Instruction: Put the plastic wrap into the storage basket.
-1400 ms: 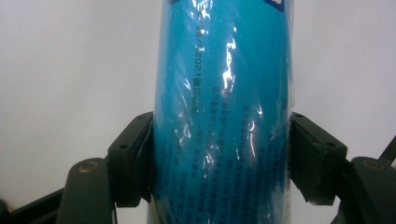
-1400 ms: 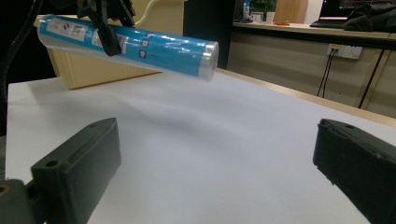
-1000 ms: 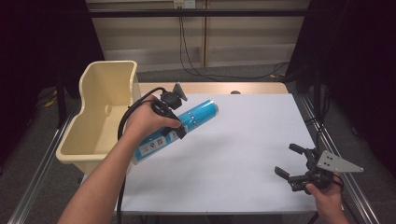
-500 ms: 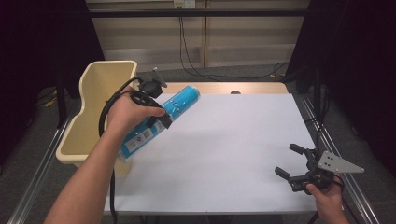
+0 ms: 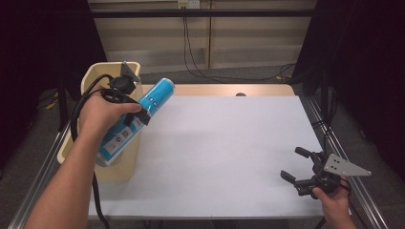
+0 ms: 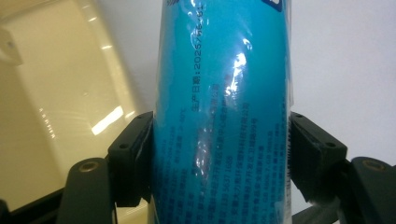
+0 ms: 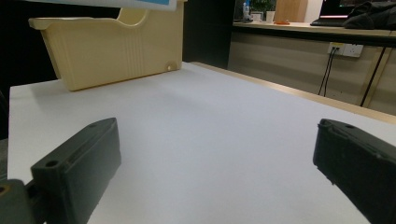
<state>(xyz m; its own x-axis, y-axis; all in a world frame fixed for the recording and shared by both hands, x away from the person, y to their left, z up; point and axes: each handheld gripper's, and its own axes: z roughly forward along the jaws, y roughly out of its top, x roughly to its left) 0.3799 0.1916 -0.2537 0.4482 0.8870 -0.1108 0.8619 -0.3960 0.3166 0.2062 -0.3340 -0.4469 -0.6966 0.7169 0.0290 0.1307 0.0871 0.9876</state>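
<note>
The white rectangular worktop [image 5: 224,152] carries a pale yellow plastic bin [image 5: 125,164] with tall walls at its left edge, near the far left corner. A blue cylindrical canister wrapped in glossy printed film [image 5: 136,121] is held clear of the worktop, tilted, with its lower end over the bin's right wall and its upper end pointing toward the far edge. It is clamped across its middle by the left tongs [image 5: 131,112]; in the left gripper view the two black jaws are seen pressed against the canister's [image 6: 224,112] sides, with the bin's [image 6: 60,93] inner wall beside it. The right tongs [image 5: 300,167] are held low near the near right corner with the jaws spread wide and nothing between them, as the right gripper view confirms.

The step in hand is judged to be the carrying of the canister to the bin. For the next move, the canister would need to be brought fully over the bin's opening, lowered past the rim, and only then released, so that it is not caught on the wall.
</note>
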